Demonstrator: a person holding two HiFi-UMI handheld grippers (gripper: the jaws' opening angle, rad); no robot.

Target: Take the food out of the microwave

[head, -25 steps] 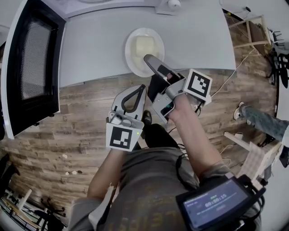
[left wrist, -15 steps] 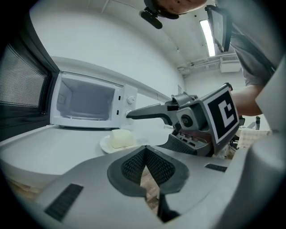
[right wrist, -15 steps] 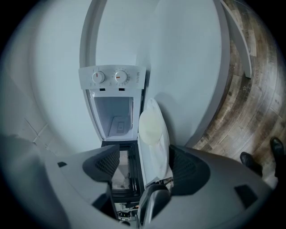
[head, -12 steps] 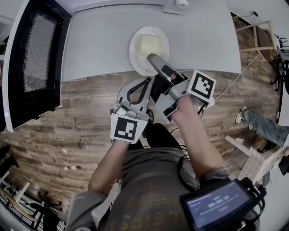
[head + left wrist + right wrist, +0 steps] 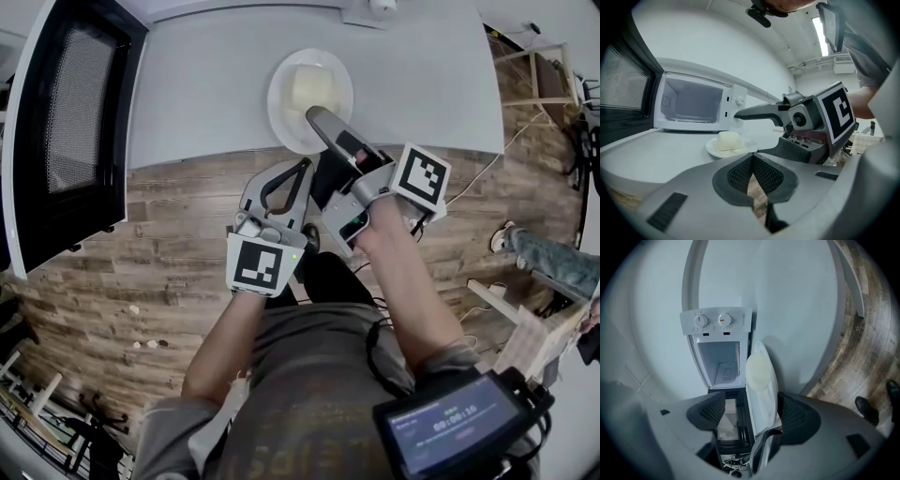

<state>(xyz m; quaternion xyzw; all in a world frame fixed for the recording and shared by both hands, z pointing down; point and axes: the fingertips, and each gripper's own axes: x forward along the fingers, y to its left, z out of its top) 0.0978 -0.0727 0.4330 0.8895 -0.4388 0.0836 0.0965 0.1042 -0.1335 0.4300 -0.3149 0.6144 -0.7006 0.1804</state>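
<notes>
A pale block of food point(image 5: 309, 89) sits on a white plate point(image 5: 281, 117) on the white table point(image 5: 206, 84), outside the microwave. My right gripper point(image 5: 315, 115) is open, its jaws above and below the plate's near rim. In the right gripper view the plate point(image 5: 764, 394) and food point(image 5: 758, 371) stand between the spread jaws of the right gripper point(image 5: 754, 411). My left gripper point(image 5: 302, 169) is shut on nothing, just off the table's front edge. The left gripper view shows the food point(image 5: 728, 140) and the right gripper point(image 5: 750, 132) beyond my left gripper point(image 5: 752, 161).
The microwave point(image 5: 693, 105) stands at the table's left with an empty cavity point(image 5: 719, 357) and its dark door point(image 5: 66, 122) swung open toward me. Wooden floor point(image 5: 159, 244) lies below the table edge. A wooden rack point(image 5: 525, 61) and another person's leg point(image 5: 539, 248) are at the right.
The left gripper has come slightly nearer the table edge. The right gripper stays at the plate's rim, and the plate has not visibly moved on the table.
</notes>
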